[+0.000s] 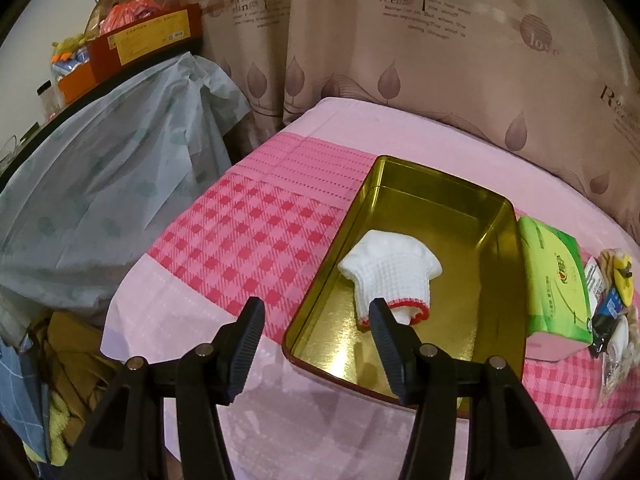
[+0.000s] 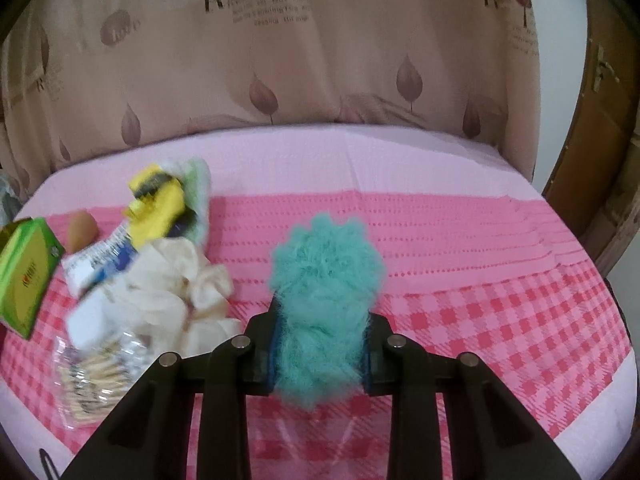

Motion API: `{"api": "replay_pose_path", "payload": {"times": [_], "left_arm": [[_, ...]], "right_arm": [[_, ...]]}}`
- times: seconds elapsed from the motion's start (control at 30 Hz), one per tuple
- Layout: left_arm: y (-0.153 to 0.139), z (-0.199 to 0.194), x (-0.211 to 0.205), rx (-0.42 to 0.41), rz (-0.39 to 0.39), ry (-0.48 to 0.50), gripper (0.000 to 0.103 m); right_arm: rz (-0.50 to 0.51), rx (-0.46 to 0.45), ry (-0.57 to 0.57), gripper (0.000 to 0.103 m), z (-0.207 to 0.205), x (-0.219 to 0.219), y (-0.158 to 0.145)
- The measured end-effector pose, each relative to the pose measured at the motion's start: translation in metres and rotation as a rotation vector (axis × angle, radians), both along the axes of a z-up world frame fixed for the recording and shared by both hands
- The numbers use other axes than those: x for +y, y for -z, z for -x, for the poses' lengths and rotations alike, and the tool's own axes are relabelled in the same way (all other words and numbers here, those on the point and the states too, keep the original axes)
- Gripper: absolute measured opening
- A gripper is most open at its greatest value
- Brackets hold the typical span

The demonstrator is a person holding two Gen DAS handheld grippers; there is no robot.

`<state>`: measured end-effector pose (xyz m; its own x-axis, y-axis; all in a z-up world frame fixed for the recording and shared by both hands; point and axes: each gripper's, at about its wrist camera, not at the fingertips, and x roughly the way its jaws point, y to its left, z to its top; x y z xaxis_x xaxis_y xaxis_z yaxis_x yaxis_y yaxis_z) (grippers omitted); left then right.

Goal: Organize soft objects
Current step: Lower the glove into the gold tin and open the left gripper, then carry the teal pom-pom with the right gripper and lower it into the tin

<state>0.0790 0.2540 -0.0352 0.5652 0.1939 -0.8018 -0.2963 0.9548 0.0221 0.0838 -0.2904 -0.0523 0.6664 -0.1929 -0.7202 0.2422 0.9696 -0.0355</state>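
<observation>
Soft items, left wrist view: white knit glove (image 1: 390,276) with red cuff lies inside the gold tin (image 1: 404,208), centre-right of frame, on the pink checked cloth (image 1: 248,232). Left gripper (image 1: 316,316) is spread wide, holding nothing; its right finger overlaps the glove cuff in the picture, contact not determinable. Green tissue pack (image 1: 558,280) sits just beside the tin's right wall.

Right wrist view: right gripper (image 2: 320,320) is pinching a teal fluffy scrunchie (image 2: 326,276), frame centre, lifted over the cloth. Clutter pile (image 2: 152,248) at left, blurred.

Risks, judged: fur compresses, so the grip may slip in transit; the scrunchie could catch the tin rim or land on the glove and spill out; the left finger may snag the cuff when moving.
</observation>
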Motion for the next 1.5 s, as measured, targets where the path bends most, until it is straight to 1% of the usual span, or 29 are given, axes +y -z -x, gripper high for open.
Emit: {"api": "replay_pose_path", "payload": {"times": [0.1, 0.17, 0.3, 0.47, 0.57, 0.7, 0.8, 1.0, 1.13, 1.37, 1.5], "left_arm": [[0.001, 0.000, 0.005, 0.003, 0.000, -0.032, 0.055], [0.001, 0.001, 0.011, 0.003, 0.005, -0.065, 0.056], [0.001, 0.004, 0.027, -0.002, 0.039, -0.140, 0.056], [0.008, 0.006, 0.045, 0.035, 0.044, -0.248, 0.055], [0.011, 0.007, 0.052, 0.048, 0.068, -0.271, 0.056], [0.012, 0.007, 0.052, 0.057, 0.056, -0.285, 0.056], [0.013, 0.007, 0.053, 0.062, 0.051, -0.289, 0.056], [0.014, 0.007, 0.058, 0.070, 0.056, -0.309, 0.056], [0.015, 0.006, 0.060, 0.078, 0.059, -0.311, 0.056], [0.015, 0.007, 0.060, 0.078, 0.062, -0.312, 0.056], [0.015, 0.006, 0.061, 0.076, 0.062, -0.312, 0.056]], "right_arm": [[-0.017, -0.044, -0.026, 0.026, 0.006, 0.012, -0.015], [-0.055, -0.073, -0.059, 0.026, 0.010, 0.024, -0.027], [-0.103, -0.100, -0.144, 0.026, 0.010, 0.058, -0.041], [-0.112, -0.111, -0.271, 0.026, 0.009, 0.110, -0.052], [-0.136, -0.100, -0.371, 0.026, 0.004, 0.147, -0.058], [-0.157, -0.075, -0.496, 0.026, 0.001, 0.194, -0.061], [-0.177, -0.056, -0.574, 0.026, -0.003, 0.229, -0.060], [-0.150, -0.017, -0.735, 0.026, -0.008, 0.299, -0.052], [-0.133, 0.008, -0.809, 0.026, -0.012, 0.336, -0.045], [-0.120, 0.045, -0.883, 0.026, -0.014, 0.369, -0.031], [-0.112, 0.074, -0.897, 0.027, -0.019, 0.382, -0.020]]}}
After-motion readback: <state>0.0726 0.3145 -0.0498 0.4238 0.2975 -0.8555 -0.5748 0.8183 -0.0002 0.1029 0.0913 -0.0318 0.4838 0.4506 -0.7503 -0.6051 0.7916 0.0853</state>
